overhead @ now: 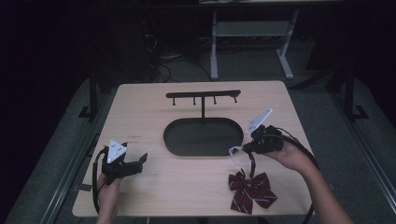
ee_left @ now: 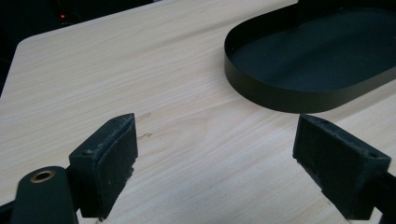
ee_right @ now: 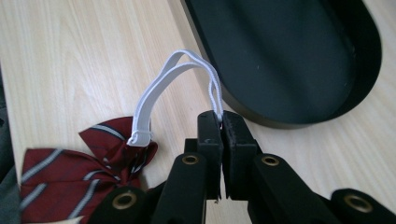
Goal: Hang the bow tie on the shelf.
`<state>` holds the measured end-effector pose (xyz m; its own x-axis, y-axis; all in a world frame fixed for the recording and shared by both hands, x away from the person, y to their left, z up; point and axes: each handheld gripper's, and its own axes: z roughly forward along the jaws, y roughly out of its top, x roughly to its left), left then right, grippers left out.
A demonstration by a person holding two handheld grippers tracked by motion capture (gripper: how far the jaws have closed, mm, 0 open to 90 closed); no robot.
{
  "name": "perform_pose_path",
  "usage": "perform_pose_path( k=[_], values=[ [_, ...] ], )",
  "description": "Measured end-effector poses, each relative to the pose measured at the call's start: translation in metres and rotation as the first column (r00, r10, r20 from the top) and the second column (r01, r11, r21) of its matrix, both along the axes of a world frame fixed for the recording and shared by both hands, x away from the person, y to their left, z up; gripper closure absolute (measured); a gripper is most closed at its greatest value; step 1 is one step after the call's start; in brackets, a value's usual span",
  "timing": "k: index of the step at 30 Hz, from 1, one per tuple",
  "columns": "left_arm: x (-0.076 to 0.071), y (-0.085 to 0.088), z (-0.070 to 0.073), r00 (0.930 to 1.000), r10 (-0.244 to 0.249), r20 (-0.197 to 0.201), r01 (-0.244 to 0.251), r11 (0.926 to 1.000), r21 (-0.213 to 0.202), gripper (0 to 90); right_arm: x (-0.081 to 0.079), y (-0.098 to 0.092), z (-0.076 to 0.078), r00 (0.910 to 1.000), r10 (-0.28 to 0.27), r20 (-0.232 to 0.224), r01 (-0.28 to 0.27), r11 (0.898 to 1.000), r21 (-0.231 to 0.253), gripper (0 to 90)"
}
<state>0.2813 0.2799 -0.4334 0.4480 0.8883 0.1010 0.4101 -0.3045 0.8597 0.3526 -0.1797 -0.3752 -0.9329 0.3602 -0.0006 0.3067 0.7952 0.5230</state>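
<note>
The room behind the surface (overhead: 140, 107) is dark, with a second bench frame at the far side. On the surface you have a black oval tray (overhead: 203, 136) at centre, and a post rising from its far edge carries a hook bar (overhead: 203, 94) whose long axis runs left to right, with small pegs hanging under it. Your right tool (overhead: 243, 148) is clenched on the white elastic strap (ee_right: 187, 70) of the striped bow tie (overhead: 251, 188); in the right gripper view the jaws stand fully together with the strap loop emerging from between the pads. The bow itself lies on the surface at the near right, just near of the right tool, with the strap rising from its knot up to the jaws. Your left tool (overhead: 140, 161) is released: its jaws stand wide apart over bare wood at the near left, holding nothing, well apart from the bow tie. The relation that governs the coming move is this: the hook bar lies far and to the left of the right tool, beyond the tray. The right hand is the nearer one and already holds the loop. Judged from this layout, you would carry the strap far-left over the tray and open the loop across one peg.
</note>
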Motion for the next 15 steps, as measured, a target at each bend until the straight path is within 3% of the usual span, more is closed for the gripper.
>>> perform_pose_path(
  k=[5,15],
  values=[
    [0.000,0.000,0.001,1.0000,-0.001,0.004,0.001,1.0000,0.004,13.5,0.000,0.005,0.017,0.9999,0.011,0.011,-0.011,1.000,0.022,86.4],
    [0.003,0.003,0.000,1.0000,0.008,0.001,-0.008,1.0000,0.003,13.5,0.005,0.010,0.034,0.9997,0.023,0.009,-0.023,0.999,0.049,86.4]
  ],
)
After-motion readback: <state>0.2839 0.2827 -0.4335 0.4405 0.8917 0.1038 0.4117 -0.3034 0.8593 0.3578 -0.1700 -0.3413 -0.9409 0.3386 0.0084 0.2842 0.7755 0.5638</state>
